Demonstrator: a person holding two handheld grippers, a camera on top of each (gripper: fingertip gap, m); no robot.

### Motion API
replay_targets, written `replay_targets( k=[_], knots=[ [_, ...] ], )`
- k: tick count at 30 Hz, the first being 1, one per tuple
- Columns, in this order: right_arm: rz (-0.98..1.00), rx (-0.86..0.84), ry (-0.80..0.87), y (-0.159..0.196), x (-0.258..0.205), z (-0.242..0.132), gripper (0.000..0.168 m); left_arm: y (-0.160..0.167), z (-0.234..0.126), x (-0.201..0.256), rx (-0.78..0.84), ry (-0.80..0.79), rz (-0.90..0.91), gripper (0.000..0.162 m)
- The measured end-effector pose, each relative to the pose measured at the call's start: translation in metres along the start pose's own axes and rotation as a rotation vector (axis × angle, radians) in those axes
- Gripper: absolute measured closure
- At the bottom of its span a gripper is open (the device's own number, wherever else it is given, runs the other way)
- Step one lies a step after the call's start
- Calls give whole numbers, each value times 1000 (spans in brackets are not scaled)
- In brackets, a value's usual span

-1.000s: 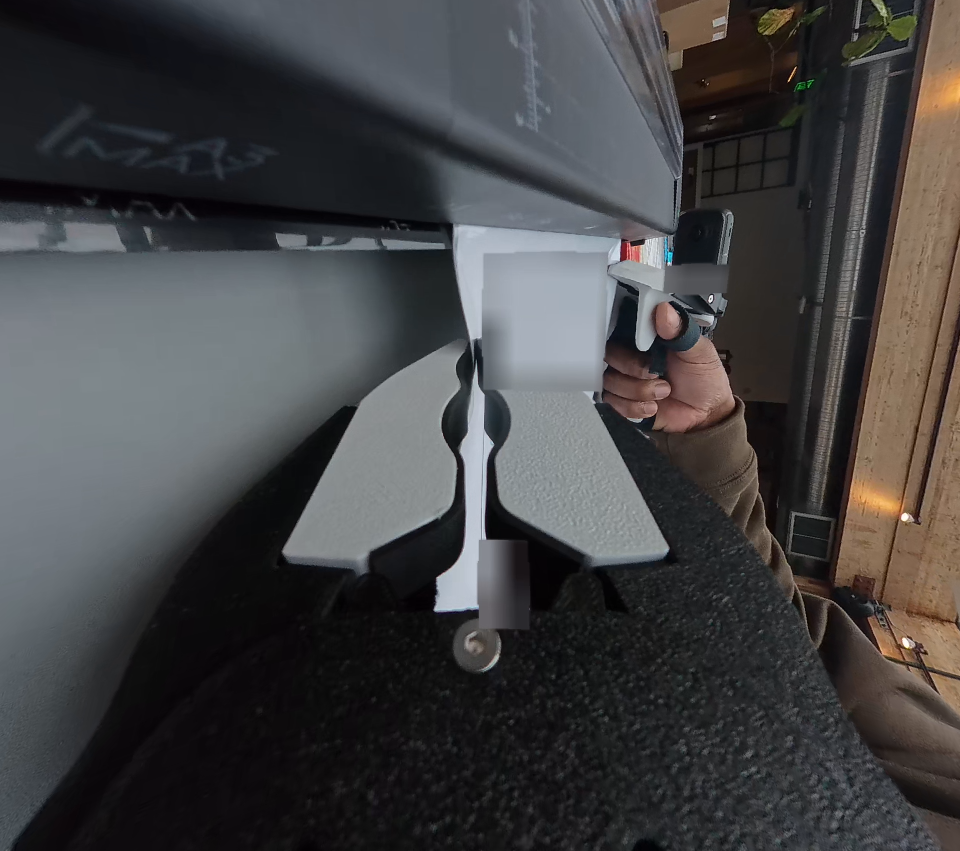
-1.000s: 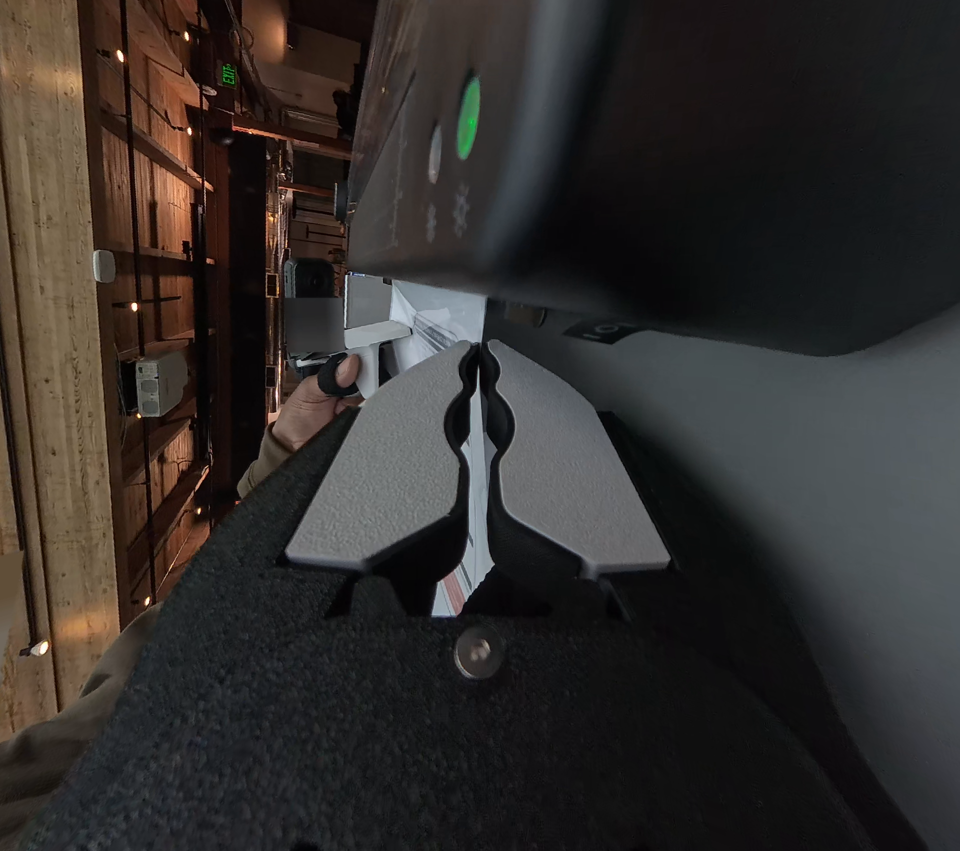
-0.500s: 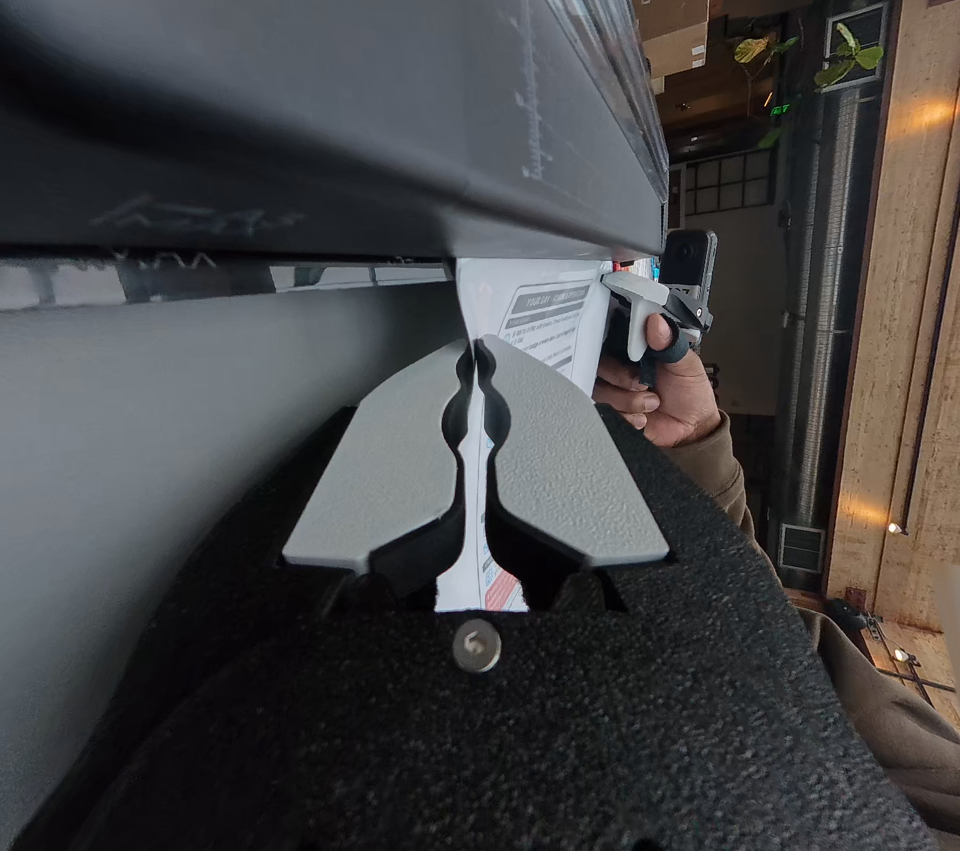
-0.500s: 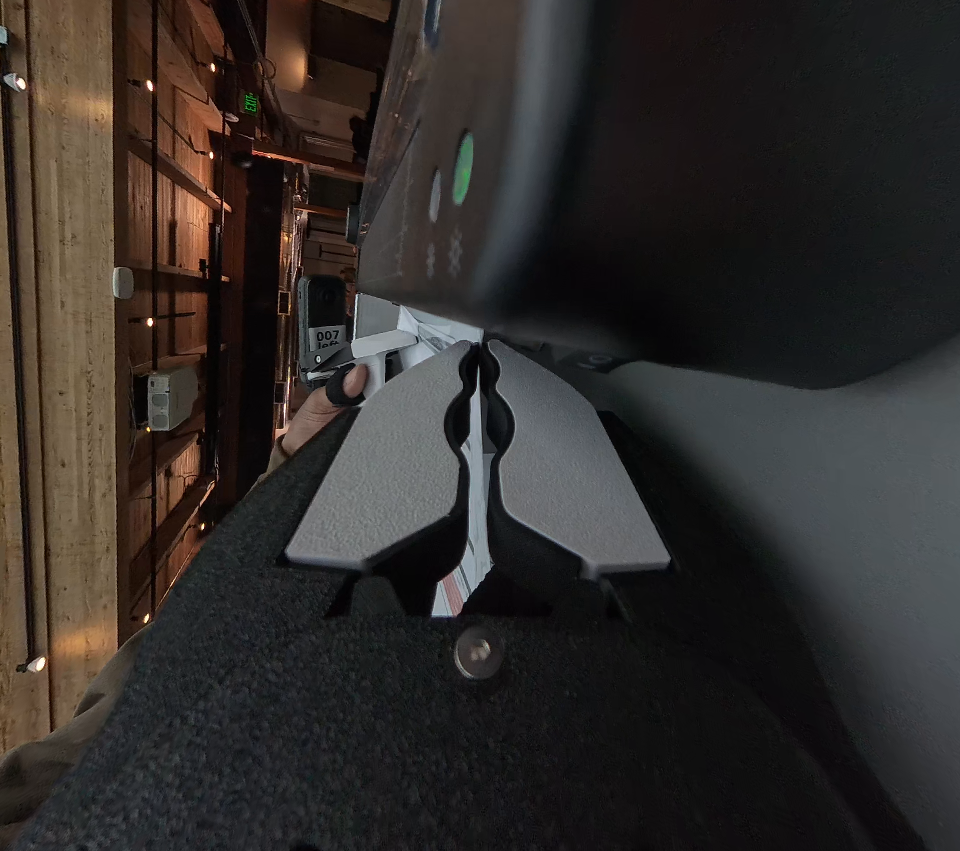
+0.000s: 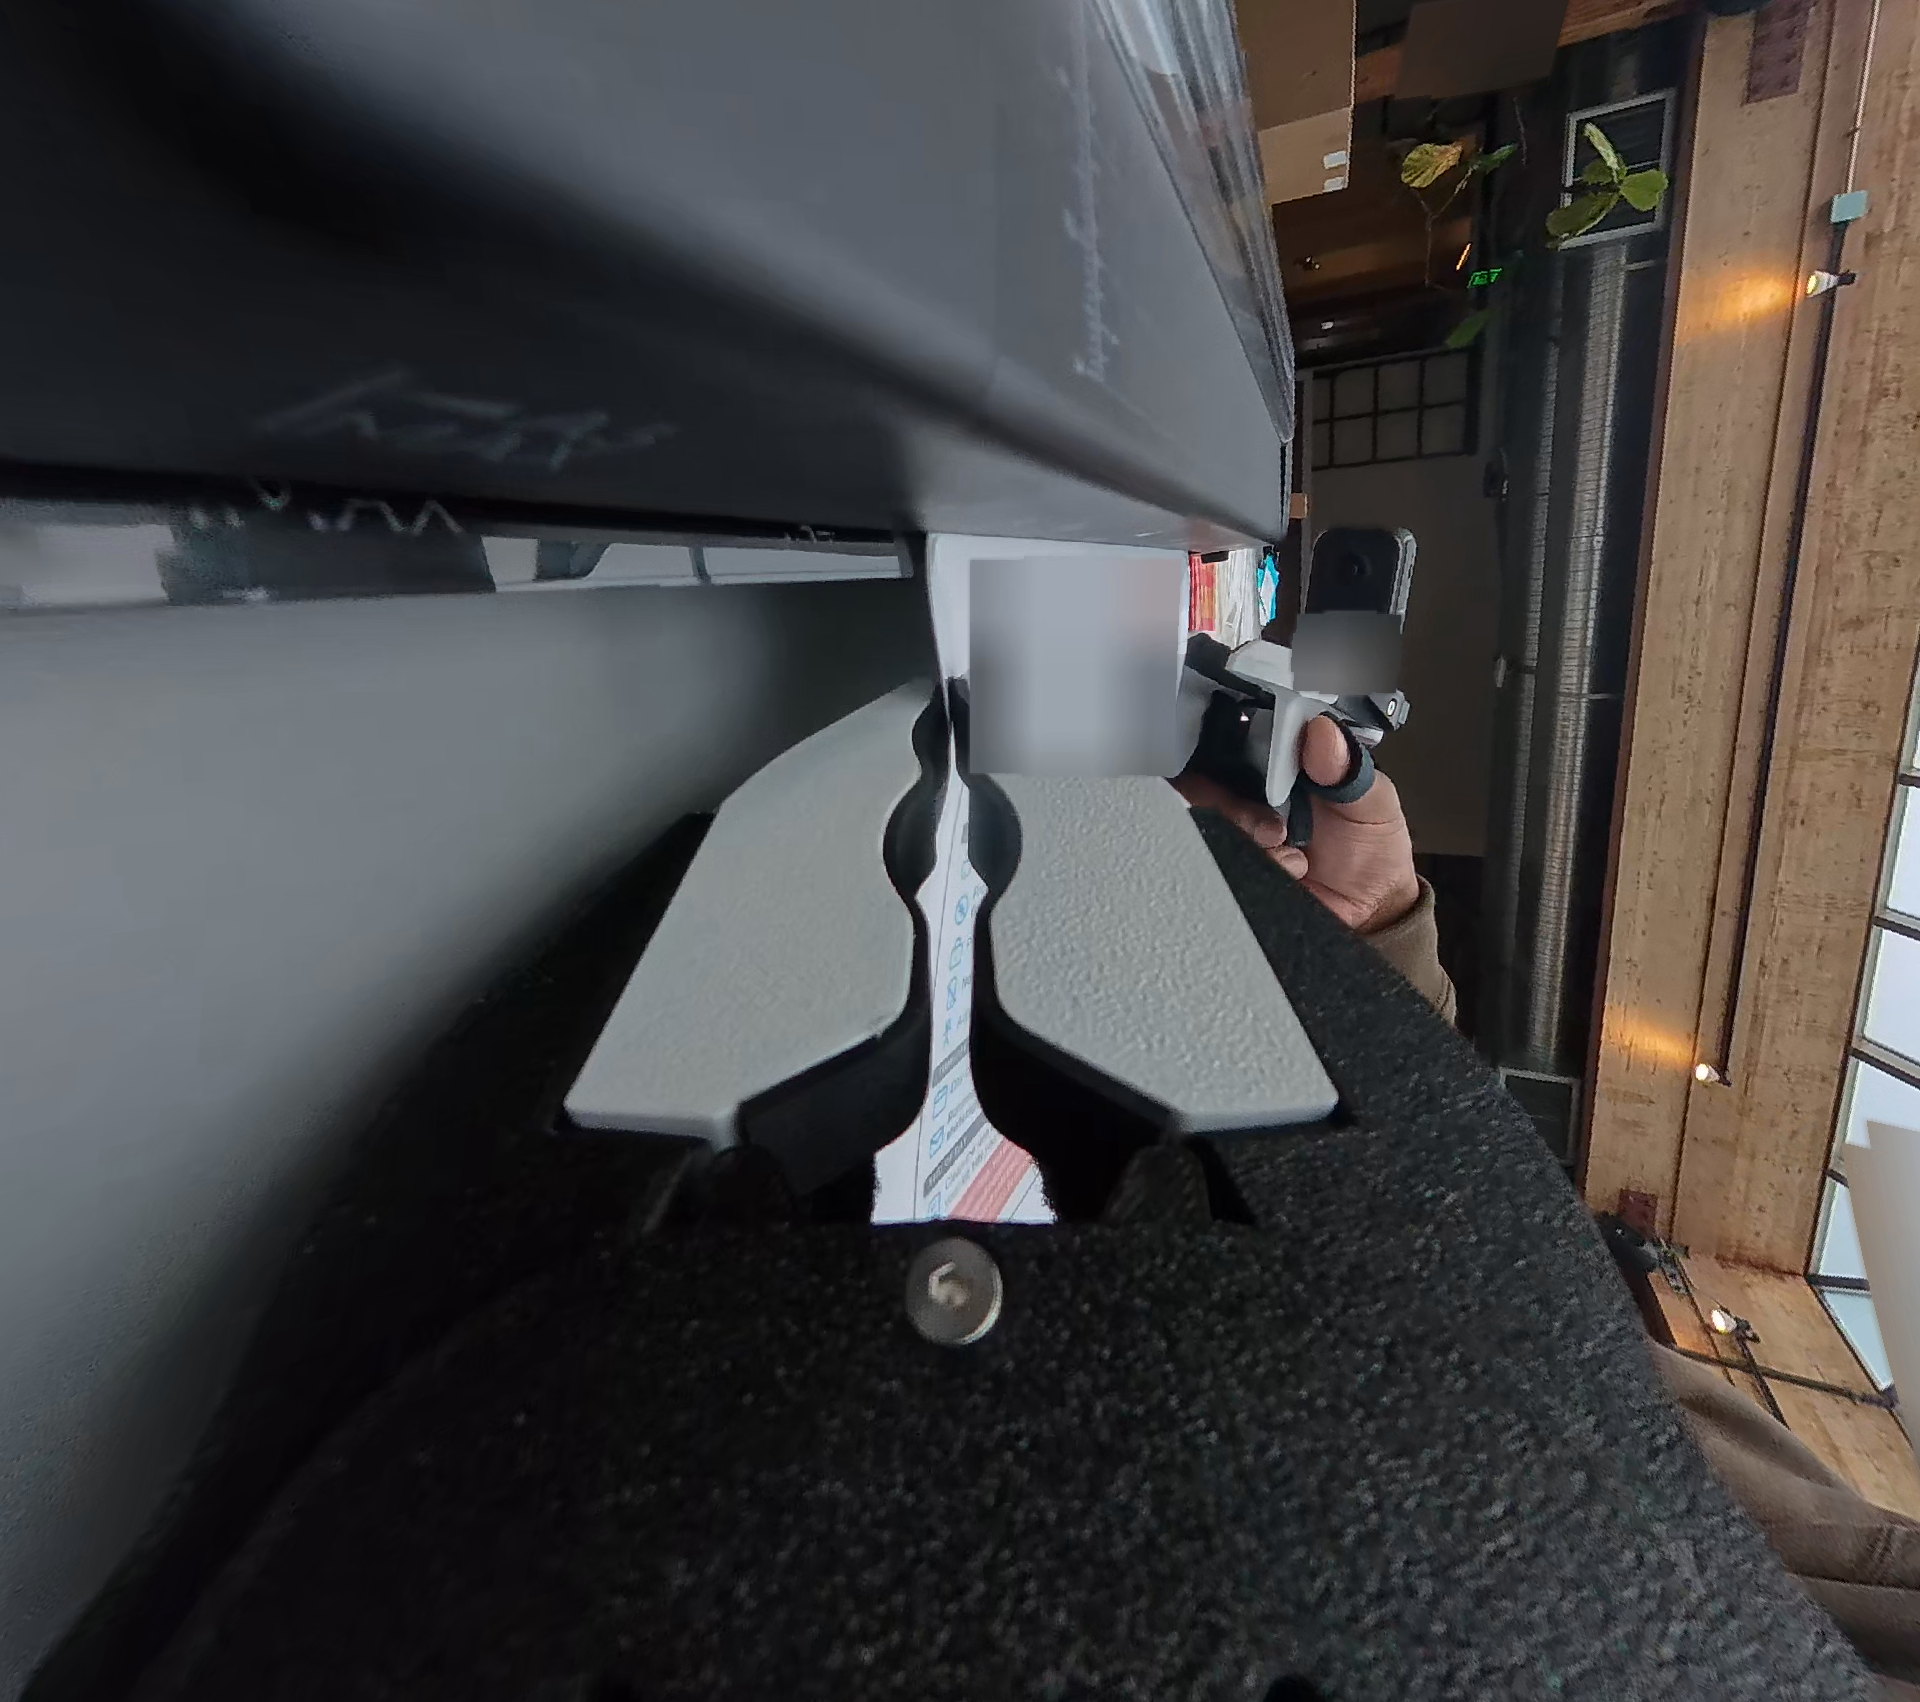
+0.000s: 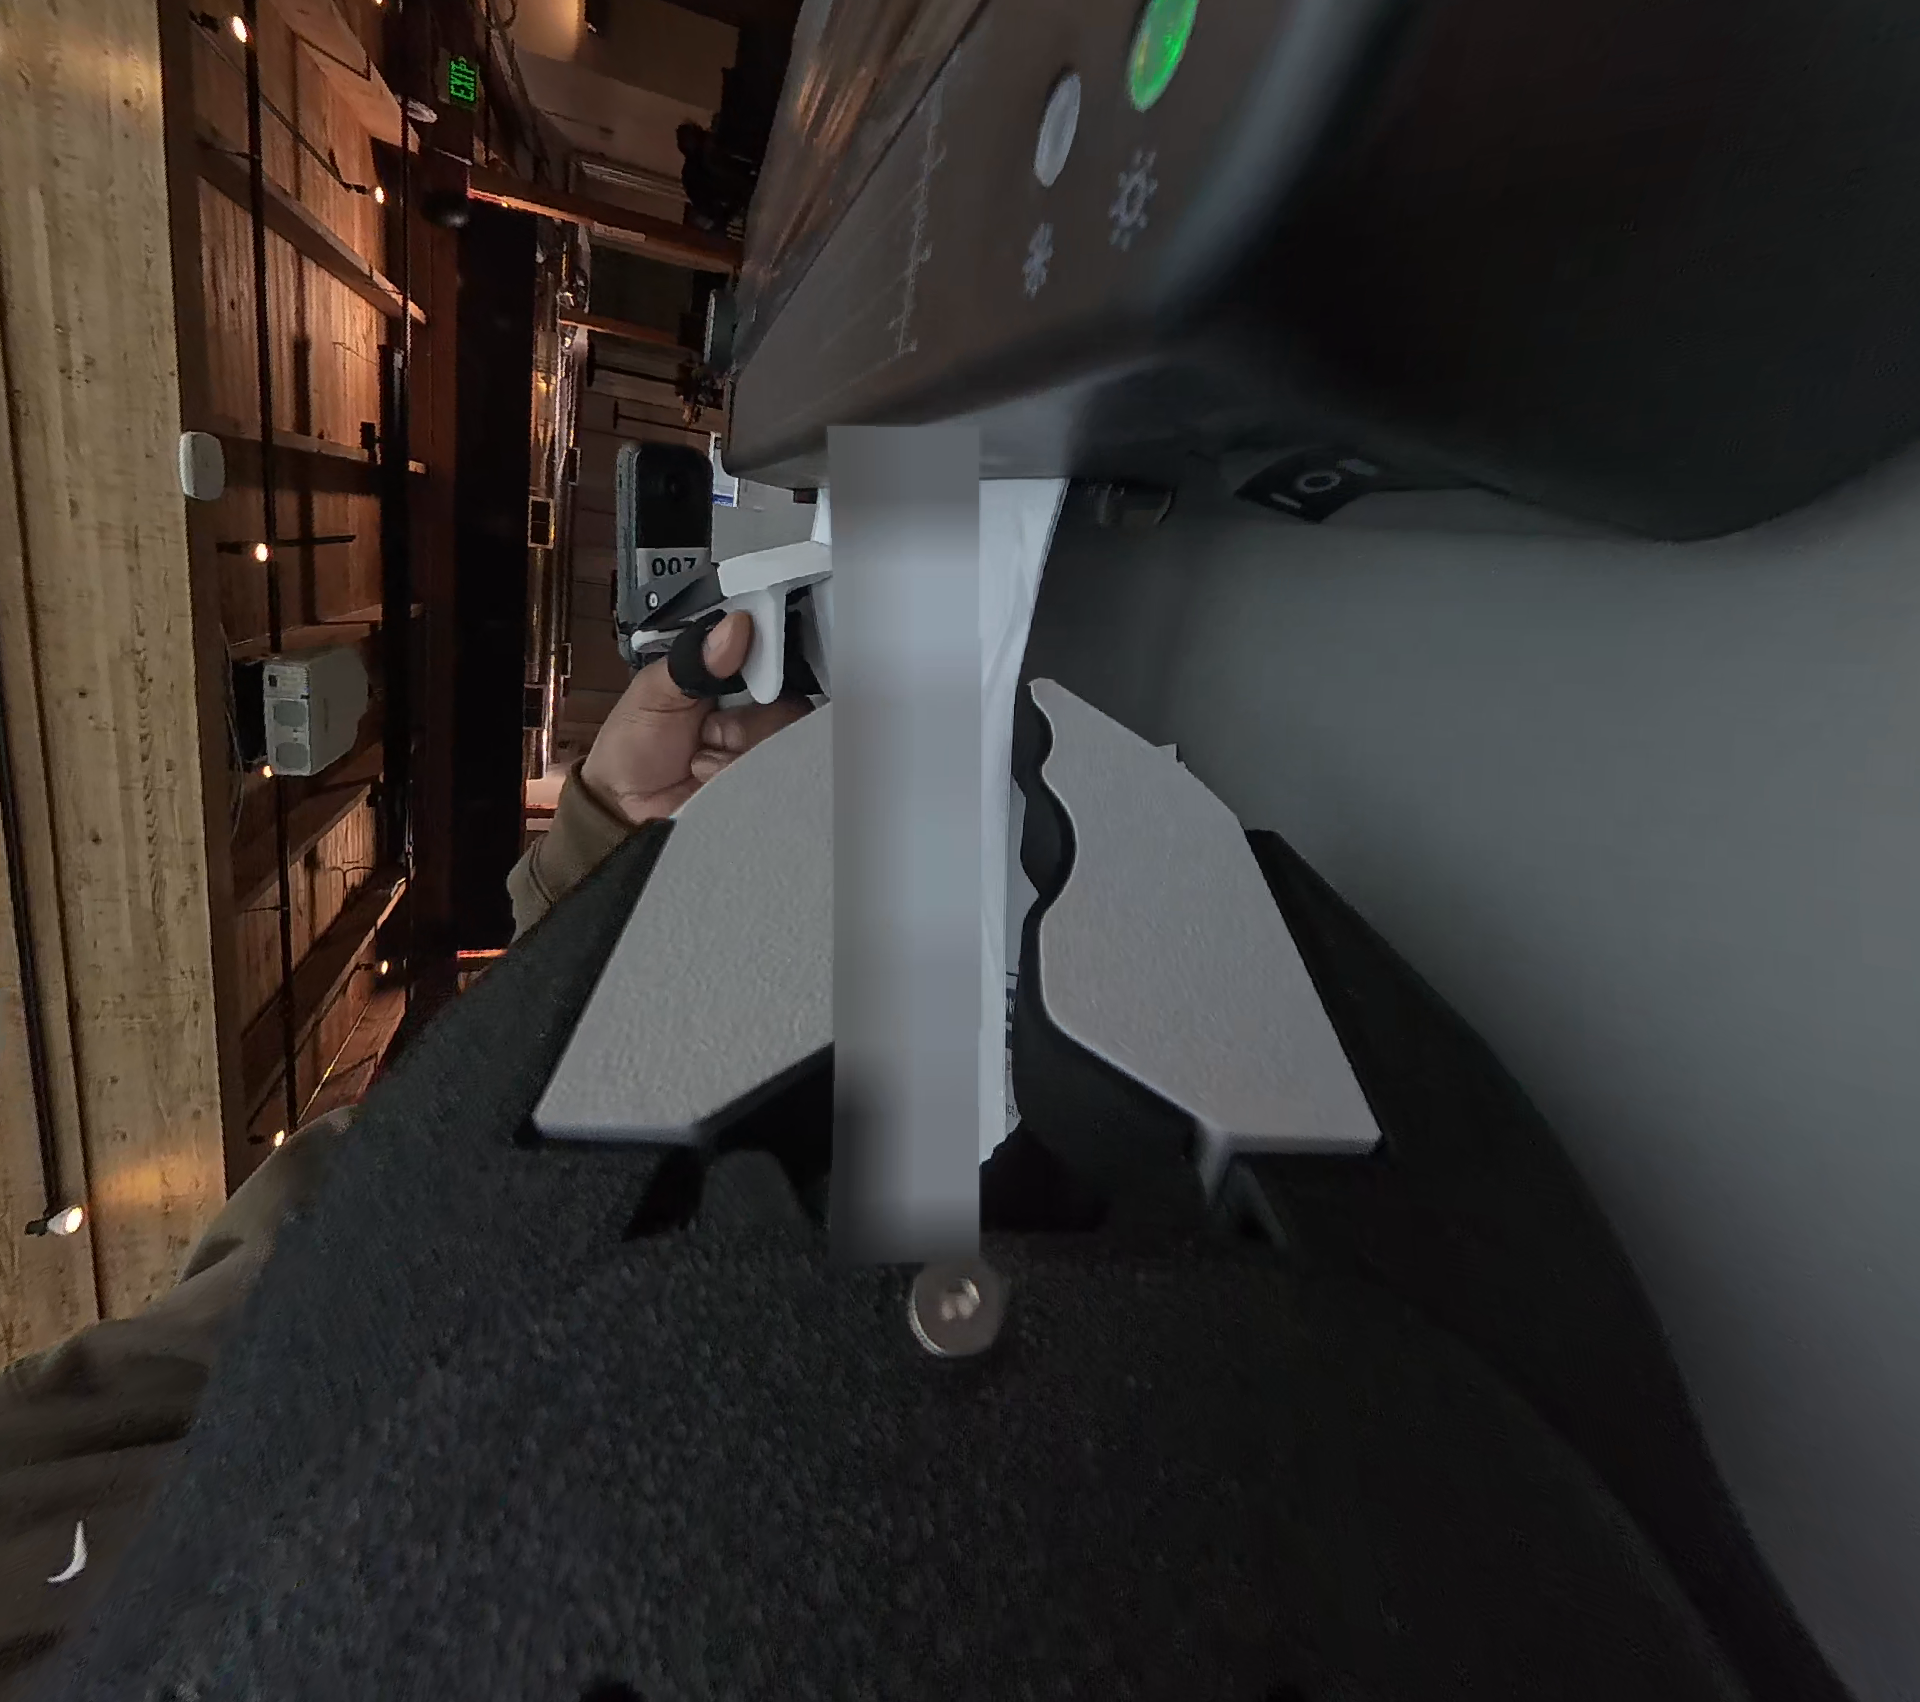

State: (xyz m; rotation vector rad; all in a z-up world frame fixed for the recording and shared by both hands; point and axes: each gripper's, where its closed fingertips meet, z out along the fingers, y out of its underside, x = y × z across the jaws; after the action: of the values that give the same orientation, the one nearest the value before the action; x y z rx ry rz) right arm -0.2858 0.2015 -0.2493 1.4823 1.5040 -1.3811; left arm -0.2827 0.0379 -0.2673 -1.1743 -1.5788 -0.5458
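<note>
A black machine with a lit green lamp and a white button fills the top of both views. A white printed sheet hangs out of its slot. My left gripper is shut on one edge of the sheet just below the slot. My right gripper is at the other edge, with its jaws slightly apart and the sheet between them. A blurred patch hides most of that gap. Each view shows the other gripper farther off in a hand, in the left wrist view and the right wrist view.
A plain grey surface lies close under the machine and also shows in the right wrist view. A black rocker switch sits on the machine's underside. Behind are wooden walls with small lights, a leafy plant and cardboard boxes.
My right gripper's fingers have moved apart from their shut position. More of the sheet shows below the slot in the right wrist view. My left gripper stays shut on the sheet.
</note>
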Motion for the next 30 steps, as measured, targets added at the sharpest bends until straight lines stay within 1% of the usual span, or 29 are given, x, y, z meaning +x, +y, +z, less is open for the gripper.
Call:
replay_targets(
  k=[4,12,20,25,28,30],
  knots=[
    [4,-17,11,2,3,-3,153,-1,-1,-1,20,3,-16,162],
    [-27,-85,34,14,7,-6,153,-4,-4,-3,73,4,-49,162],
    [-80,-51,104,6,13,1,151,-5,-5,-4,119,20,-92,162],
    [-98,-67,130,3,16,7,157,-6,-8,-5,138,23,-102,162],
    [-112,-58,142,0,18,10,168,-8,-10,-6,149,24,-107,162],
    [-118,-42,121,-3,15,11,168,-9,-12,-7,155,23,-109,162]
  ],
)
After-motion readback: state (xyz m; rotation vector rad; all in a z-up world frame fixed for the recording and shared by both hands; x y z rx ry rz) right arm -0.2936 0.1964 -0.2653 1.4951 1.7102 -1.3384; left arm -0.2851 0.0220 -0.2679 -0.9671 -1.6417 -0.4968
